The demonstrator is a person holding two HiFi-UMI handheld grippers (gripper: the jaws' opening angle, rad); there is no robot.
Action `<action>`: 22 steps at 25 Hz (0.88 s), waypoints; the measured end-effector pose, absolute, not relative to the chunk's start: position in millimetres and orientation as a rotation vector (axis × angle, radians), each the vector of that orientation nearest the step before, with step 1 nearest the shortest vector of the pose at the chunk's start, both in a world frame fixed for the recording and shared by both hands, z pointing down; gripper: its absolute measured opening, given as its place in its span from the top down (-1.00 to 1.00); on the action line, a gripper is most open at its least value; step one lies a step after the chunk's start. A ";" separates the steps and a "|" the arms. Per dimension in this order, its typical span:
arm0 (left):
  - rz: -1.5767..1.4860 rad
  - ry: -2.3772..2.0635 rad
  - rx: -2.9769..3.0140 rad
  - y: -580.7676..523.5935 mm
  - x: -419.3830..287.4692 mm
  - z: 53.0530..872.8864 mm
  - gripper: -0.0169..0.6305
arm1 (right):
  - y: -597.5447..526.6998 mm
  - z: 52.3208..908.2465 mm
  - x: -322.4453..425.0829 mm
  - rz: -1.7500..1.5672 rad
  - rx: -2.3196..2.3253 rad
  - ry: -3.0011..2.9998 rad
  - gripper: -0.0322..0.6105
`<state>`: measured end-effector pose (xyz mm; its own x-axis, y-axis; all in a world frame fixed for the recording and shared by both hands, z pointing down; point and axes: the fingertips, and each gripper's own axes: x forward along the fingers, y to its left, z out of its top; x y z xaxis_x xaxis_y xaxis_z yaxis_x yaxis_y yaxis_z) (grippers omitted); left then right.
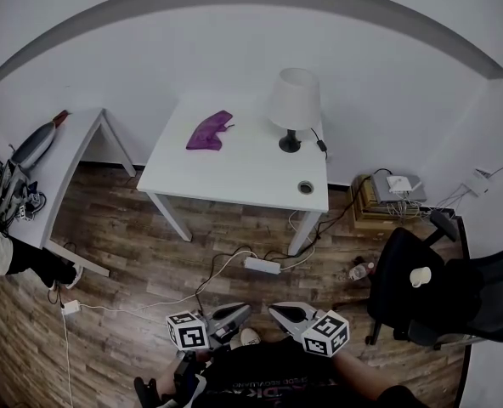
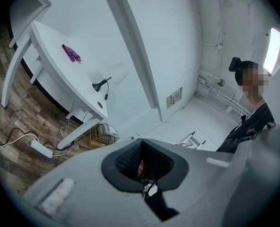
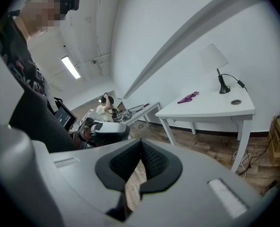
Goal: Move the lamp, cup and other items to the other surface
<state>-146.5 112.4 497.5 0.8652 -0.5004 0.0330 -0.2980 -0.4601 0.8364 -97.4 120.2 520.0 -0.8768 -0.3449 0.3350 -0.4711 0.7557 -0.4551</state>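
A white table point(image 1: 234, 185) stands ahead by the wall. On it are a lamp point(image 1: 292, 104) with a white shade and black foot, and a purple item point(image 1: 209, 131) lying flat. The lamp point(image 3: 215, 60) and purple item point(image 3: 189, 97) also show in the right gripper view. A white cup point(image 1: 420, 276) rests on the seat of a black chair point(image 1: 404, 300) at the right. My left gripper point(image 1: 241, 313) and right gripper point(image 1: 277, 311) are held low against my body, far from the table. Both are shut, with nothing between the pads.
A second white table point(image 1: 64, 160) at the left carries a handheld vacuum point(image 1: 32, 145). A power strip point(image 1: 262, 265) and cables lie on the wood floor under the main table. A box stack point(image 1: 387, 195) and a bottle point(image 1: 362, 270) sit at the right.
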 end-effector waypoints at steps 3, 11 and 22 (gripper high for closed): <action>-0.269 -0.581 2.085 112.9 -146.6 499.1 0.96 | 120.9 519.9 -97.5 0.801 0.637 -2.723 0.89; -0.279 -0.565 2.100 112.8 -143.6 495.7 0.95 | 119.0 519.0 -96.4 0.803 0.643 -2.728 0.89; -0.297 -0.577 2.068 111.1 -150.6 498.3 0.95 | 118.9 523.3 -100.3 0.806 0.635 -2.717 0.89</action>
